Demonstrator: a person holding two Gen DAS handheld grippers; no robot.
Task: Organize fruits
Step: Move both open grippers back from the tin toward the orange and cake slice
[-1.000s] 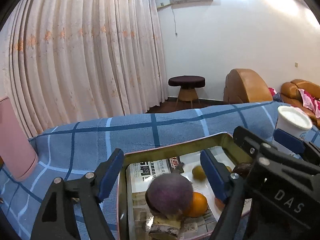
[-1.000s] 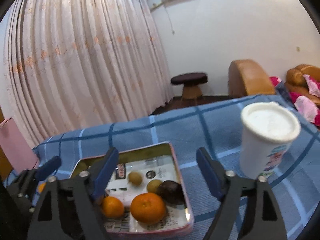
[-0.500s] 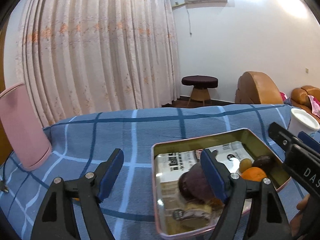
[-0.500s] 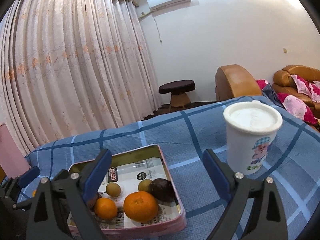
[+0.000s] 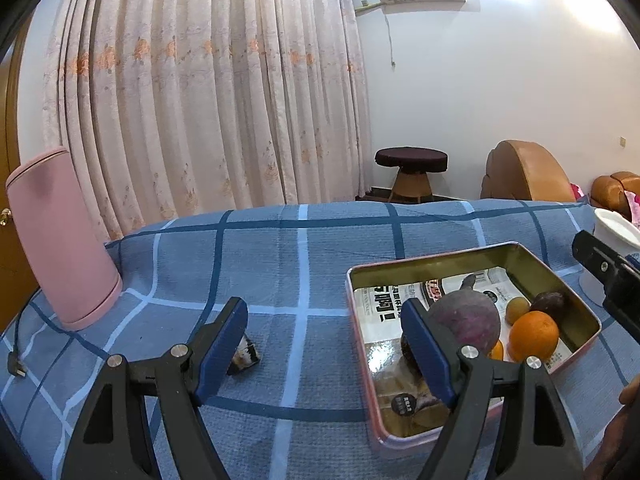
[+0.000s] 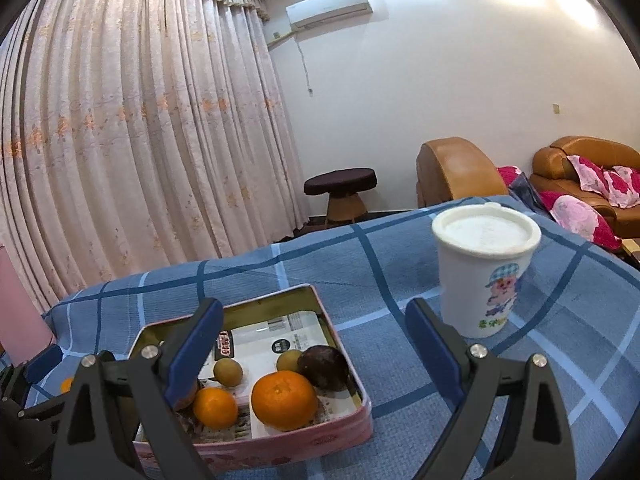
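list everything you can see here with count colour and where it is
tin tray: 1, pink outside, gold inside, on the blue checked cloth
oranges: 2 in the tray's near end
small yellow-green fruits: 2, mid tray
large purple fruit: 1, in tray
small dark purple fruit: 1, by the tray's right wall
lidded cup: 1, white, right of tray
tall container: 1, pink, far left
small wrapped item: 1, dark, on cloth left of tray
left gripper: open, empty
right gripper: open, empty
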